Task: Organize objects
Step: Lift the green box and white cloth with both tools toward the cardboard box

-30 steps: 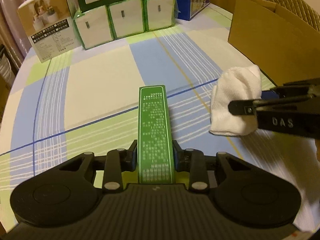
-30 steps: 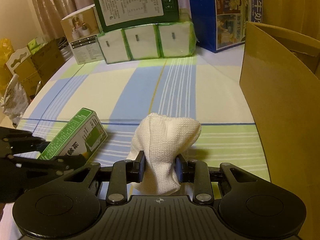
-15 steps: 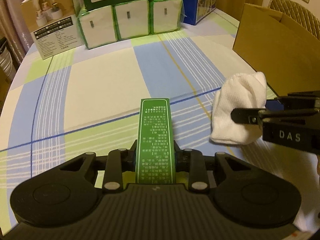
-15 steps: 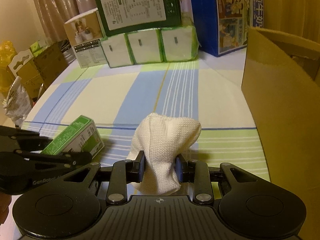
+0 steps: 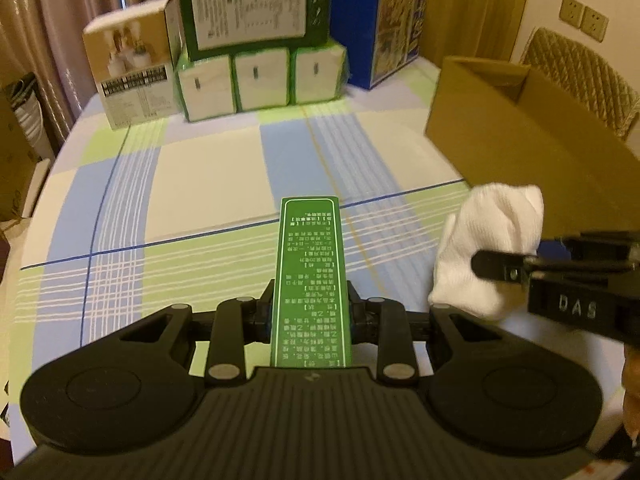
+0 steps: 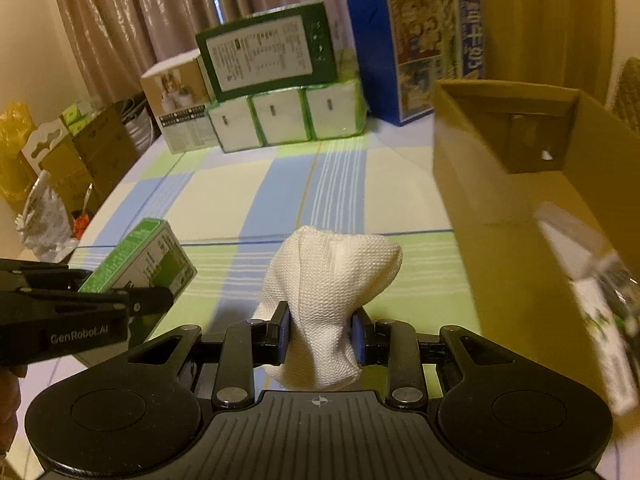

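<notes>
My left gripper is shut on a slim green box with white print, held above the checked tablecloth. The same green box shows at the lower left of the right wrist view, clamped in the left gripper. My right gripper is shut on a white knitted cloth, which bulges out ahead of the pads. In the left wrist view the white cloth and the right gripper sit just right of the green box. An open cardboard box stands right of the cloth, its inside partly visible.
At the table's far end stand a tissue pack with a dark green box on it, a beige carton and a blue carton. A blurred white packet lies in the cardboard box. A wicker chair stands behind it.
Both grippers have risen and tilted up with their loads, so the far boxes sit lower in view and the inside of the cardboard box now shows.
</notes>
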`<state>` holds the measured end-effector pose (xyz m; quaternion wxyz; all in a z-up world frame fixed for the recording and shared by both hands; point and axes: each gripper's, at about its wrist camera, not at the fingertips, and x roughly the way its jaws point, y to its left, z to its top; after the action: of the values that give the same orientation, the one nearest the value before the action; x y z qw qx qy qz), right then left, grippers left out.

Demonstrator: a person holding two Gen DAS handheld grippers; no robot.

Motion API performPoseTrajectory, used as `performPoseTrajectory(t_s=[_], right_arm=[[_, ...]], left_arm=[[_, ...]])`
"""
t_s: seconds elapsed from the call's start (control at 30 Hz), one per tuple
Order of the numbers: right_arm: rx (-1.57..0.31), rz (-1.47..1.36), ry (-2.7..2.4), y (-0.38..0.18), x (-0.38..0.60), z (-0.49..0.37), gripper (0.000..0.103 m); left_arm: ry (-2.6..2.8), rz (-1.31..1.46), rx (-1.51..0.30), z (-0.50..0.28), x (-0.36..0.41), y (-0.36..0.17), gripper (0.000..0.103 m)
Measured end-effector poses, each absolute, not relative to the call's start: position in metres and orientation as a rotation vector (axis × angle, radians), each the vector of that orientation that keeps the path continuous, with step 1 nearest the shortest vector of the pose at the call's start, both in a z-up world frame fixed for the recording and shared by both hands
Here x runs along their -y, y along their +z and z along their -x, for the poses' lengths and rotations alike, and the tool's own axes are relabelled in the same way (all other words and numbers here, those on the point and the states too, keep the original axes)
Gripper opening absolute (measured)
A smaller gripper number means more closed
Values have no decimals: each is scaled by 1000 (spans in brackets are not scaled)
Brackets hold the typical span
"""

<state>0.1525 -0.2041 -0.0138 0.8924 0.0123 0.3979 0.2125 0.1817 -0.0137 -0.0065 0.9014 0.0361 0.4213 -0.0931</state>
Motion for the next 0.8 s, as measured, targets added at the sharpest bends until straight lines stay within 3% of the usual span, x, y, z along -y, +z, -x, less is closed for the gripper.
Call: performPoseTrajectory(t_s=[0.43, 0.8], right_arm=[[-775, 11, 421, 49, 270, -59, 27], [-764, 66, 315, 62, 344, -26, 27]], left_arm=[[-199, 30, -797, -88, 73, 57, 25], [-258, 5, -769, -52, 141, 80, 25]])
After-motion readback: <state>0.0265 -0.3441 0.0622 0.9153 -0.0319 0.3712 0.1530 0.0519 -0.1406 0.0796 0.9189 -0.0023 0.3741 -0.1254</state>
